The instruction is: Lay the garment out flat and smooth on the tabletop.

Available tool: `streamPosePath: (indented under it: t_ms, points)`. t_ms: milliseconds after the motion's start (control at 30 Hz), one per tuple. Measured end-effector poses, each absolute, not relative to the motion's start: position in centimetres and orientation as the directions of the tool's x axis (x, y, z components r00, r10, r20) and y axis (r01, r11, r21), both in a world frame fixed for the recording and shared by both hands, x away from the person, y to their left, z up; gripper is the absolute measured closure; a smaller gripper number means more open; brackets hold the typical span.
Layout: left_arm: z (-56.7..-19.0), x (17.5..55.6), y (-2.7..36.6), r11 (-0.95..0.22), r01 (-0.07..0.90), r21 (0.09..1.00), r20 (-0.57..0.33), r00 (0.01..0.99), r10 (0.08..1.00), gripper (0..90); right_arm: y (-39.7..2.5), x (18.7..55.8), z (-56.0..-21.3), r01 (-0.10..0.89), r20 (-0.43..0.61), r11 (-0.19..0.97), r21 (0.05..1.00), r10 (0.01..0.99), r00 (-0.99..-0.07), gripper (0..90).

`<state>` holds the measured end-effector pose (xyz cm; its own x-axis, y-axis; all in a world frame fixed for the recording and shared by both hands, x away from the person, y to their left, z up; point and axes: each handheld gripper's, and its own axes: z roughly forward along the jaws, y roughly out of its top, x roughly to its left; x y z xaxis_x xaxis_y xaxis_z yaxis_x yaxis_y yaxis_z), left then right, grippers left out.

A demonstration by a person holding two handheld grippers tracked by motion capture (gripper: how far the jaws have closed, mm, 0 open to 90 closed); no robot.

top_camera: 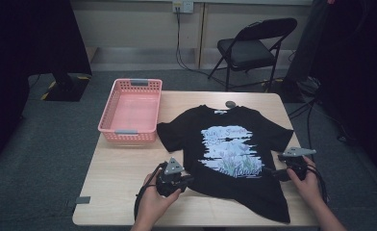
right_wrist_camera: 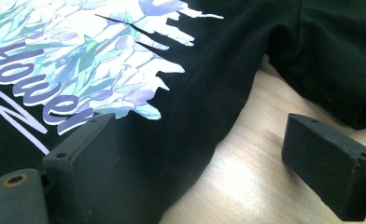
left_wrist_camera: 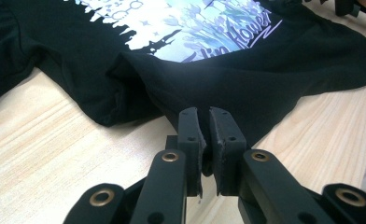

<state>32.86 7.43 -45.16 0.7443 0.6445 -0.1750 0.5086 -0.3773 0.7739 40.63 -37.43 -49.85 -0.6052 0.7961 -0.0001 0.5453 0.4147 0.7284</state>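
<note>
— Black cotton, print side up: that was the shirt [top_camera: 230, 149], spread flat across the table [top_camera: 119, 173], collar toward the far edge. How far had you got?

— Hardly started. The shirt lay unfolded, both sleeves out, the hem hanging off the near edge at my right. Nothing was in the basket [top_camera: 131, 109], which stood at the far left corner, just beside the left sleeve.

— And your tongs?

— My left gripper [left_wrist_camera: 204, 135] had its jaws pressed nearly together on the shirt's side edge, with a thin fold of cloth pinched between them. My right gripper [right_wrist_camera: 195, 154] had its jaws wide apart; one rested over the cloth by the print, the other over bare wood, so the right side edge ran between them, ungripped.

— So what was left?

— I judged nearly all of it: closing the right on its edge, then the folds themselves, and probably putting the folded shirt in the basket.
</note>
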Motion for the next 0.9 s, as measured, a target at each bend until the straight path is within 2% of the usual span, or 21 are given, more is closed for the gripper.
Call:
streamPosePath:
  t_ms: [467, 900]
  points:
    - [-45.3, 35.1, 6.4, -0.38, 0.491, 0.784, -0.135, 0.732, 0.668, 83.8, -37.4, 40.6, -49.8, 0.544, 0.0, 0.416, 0.729, 0.795, -0.607, 10.2]
    - [-44.7, 32.8, 8.0, -0.376, 0.484, 0.791, -0.131, 0.733, 0.667, 83.9, -37.4, 40.6, -49.8, 0.544, 0.001, 0.416, 0.728, 0.794, -0.608, 10.2]
